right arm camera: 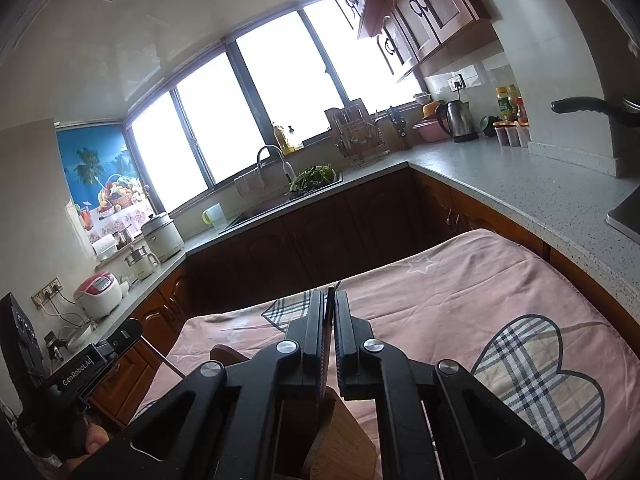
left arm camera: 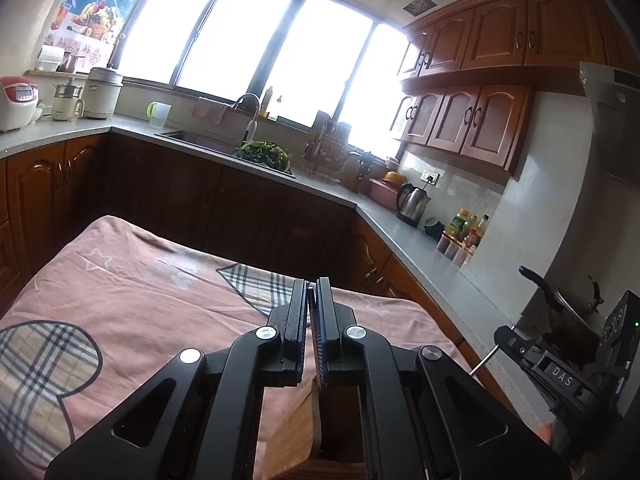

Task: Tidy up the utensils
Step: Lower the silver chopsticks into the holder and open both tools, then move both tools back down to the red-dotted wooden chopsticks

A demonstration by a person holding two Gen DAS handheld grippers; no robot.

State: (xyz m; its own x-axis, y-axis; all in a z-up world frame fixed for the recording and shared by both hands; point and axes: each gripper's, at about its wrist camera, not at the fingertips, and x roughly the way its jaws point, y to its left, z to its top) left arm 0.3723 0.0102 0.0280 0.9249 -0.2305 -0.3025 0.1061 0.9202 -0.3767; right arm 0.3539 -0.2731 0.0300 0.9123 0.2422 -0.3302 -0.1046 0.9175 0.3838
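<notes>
Both the left claw (left arm camera: pixel 311 300) and right claw (right arm camera: pixel 329 308) pinch thin utensil handles above a wooden holder (right arm camera: pixel 336 436); lower each straight into its slot.

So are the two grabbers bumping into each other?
Apart. The left wrist view shows the left gripper over the pink cloth and the right gripper off to its right, with cloth and grey counter showing between them.

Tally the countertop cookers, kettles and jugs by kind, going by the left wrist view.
Rice cooker: 1
Small electric pot: 1
Large steamer pot: 1
Steel kettle: 1
Green-handled jug: 1
Total: 5
</notes>
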